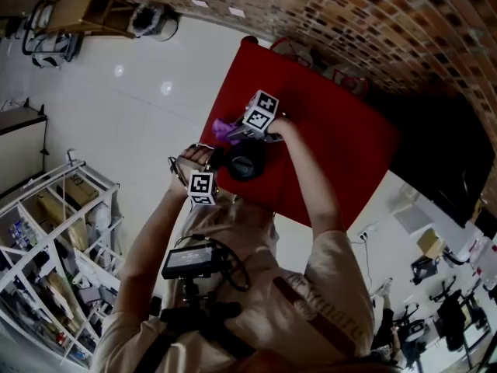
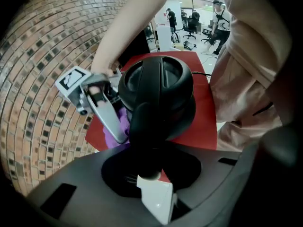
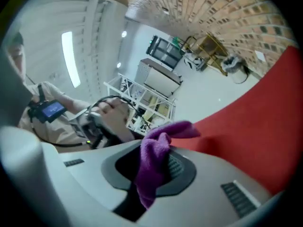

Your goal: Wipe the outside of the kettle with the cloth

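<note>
While the left tool (image 2: 149,176) clamps the kettle (image 2: 158,86) by its handle (image 2: 147,126), the right tool (image 3: 151,174), pinching the purple cloth (image 3: 158,150), should sweep firmly round the kettle's wall.

A lab-like workroom: stocked racks (image 1: 85,181), office chairs (image 2: 191,24).

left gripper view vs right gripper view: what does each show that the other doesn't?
Only the left gripper view: the black kettle, its handle clamped in the left gripper, with the right gripper beside it. Only the right gripper view: that gripper's own jaws shut on the purple cloth, plus a white shelf rack. Both: the cloth, the red table and the brick wall.
</note>
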### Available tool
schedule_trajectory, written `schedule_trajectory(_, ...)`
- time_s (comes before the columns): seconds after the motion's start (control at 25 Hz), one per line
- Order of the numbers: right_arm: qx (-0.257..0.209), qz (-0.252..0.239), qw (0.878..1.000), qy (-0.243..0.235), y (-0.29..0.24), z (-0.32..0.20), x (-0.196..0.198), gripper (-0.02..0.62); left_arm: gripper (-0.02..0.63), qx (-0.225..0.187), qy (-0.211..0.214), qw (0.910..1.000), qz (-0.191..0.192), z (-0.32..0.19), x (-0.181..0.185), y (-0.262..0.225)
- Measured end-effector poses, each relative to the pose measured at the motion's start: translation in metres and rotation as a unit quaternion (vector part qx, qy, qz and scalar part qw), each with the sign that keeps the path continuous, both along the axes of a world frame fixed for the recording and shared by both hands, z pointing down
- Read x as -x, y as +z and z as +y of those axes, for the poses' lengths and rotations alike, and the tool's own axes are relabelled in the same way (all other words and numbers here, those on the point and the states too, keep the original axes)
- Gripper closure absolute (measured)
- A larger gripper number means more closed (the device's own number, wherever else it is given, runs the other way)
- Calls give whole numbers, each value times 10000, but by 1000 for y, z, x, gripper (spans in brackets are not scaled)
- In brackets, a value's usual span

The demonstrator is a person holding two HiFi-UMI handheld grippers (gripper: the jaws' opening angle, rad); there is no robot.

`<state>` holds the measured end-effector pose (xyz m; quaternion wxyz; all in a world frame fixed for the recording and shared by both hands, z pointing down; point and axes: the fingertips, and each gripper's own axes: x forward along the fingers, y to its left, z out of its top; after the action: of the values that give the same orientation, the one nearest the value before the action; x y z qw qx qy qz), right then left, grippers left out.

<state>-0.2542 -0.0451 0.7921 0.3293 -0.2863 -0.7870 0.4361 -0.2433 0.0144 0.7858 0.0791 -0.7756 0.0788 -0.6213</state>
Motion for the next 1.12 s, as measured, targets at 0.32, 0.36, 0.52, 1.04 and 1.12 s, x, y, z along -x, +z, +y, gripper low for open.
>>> schedule_trajectory(0.32, 220, 442, 9979, 416, 51, -23, 9, 511, 508, -6, -126, 9999, -47, 0, 1, 2)
schedule_trajectory(0.36, 368, 120, 9979, 526, 28, -33, 12, 511, 508, -23, -141, 9999, -42, -1, 3, 2)
schedule_trajectory(0.52, 792, -484, 9954, -240, -39, -12, 18, 512, 508, -40, -199, 9998, -50, -2, 3, 3)
schedule_trajectory(1.04, 453, 468, 9917, 1107, 38, -43, -6, 512, 508, 111, -459, 9988, -114, -2, 6, 3)
schedule_trajectory(1.12, 352, 272, 9741, 2215, 20, -74, -52, 511, 508, 153, -484, 9987, -93, -2, 7, 3)
